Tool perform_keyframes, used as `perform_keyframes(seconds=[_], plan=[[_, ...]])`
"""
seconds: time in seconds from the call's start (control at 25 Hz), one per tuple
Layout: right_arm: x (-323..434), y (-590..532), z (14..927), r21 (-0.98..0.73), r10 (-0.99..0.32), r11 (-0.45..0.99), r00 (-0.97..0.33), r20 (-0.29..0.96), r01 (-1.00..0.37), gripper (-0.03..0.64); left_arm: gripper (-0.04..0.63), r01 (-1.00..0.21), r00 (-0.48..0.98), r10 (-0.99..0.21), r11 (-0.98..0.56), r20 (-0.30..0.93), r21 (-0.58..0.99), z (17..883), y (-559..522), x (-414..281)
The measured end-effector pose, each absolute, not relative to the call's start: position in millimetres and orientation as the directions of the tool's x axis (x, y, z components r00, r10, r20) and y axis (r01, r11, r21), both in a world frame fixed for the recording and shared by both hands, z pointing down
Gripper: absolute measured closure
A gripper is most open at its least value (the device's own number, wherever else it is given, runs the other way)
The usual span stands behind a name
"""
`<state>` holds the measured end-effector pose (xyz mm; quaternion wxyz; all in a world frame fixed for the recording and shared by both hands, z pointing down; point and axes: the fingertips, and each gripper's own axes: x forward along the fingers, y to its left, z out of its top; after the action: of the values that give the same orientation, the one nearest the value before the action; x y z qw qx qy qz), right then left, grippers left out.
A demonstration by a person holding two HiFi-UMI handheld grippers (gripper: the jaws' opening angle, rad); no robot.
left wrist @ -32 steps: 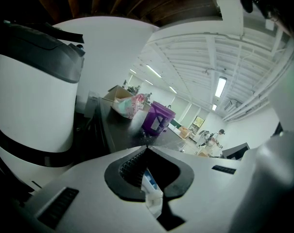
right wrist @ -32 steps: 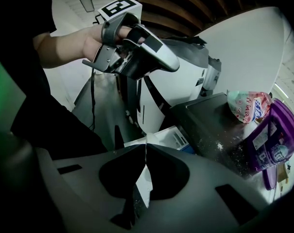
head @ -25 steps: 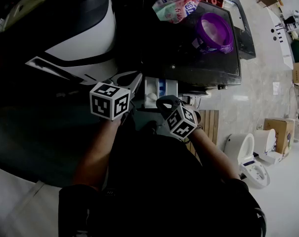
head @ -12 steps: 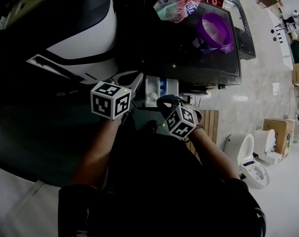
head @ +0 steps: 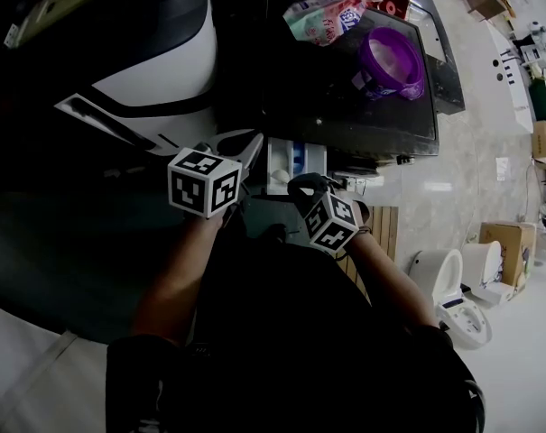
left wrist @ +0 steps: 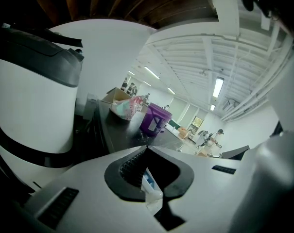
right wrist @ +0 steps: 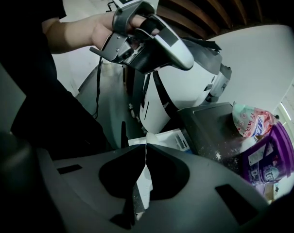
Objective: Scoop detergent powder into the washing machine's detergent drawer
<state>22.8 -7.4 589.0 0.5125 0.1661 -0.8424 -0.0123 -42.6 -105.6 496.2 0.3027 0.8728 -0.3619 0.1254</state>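
The right gripper (right wrist: 146,147) has its jaws closed on a thin white scoop handle (right wrist: 142,183) running down between them. I take it for the scoop's from the task, as no view shows its bowl. The left gripper (left wrist: 147,148) is also closed at the tips. A white-and-blue edge of the detergent drawer (left wrist: 153,194) sits in the hollow behind them, seemingly nipped to steady it. The drawer stands pulled out from the front of the dark washing machine (head: 345,106), just ahead of both grippers.

To do this well, I would keep the drawer held, bring the scoop low over the open compartment, and roll the wrist slowly. A handle that thin could twist in the jaws. The powder specks (right wrist: 217,155) on the machine's top suggest how easily the powder scatters.

Only the right gripper view shows those specks, and the left gripper from outside with a hand (right wrist: 95,30) wrapped round it. Only the head view shows the two grippers flanking the drawer, with the purple tub (head: 392,59) and the detergent bag (head: 319,18) set well back on the top. The left gripper view catches tub and bag side-on but misses the right gripper
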Motion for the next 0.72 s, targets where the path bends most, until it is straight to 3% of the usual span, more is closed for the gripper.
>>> perform_keyframes(seconds=[0.72], plan=[[32, -25, 577, -0.043, -0.309, 0.827, -0.516, 0.799, -0.561, 0.597, 0.586, -0.718, 0.696, -0.579, -0.541, 0.424, 0.439, 490, -90, -58]])
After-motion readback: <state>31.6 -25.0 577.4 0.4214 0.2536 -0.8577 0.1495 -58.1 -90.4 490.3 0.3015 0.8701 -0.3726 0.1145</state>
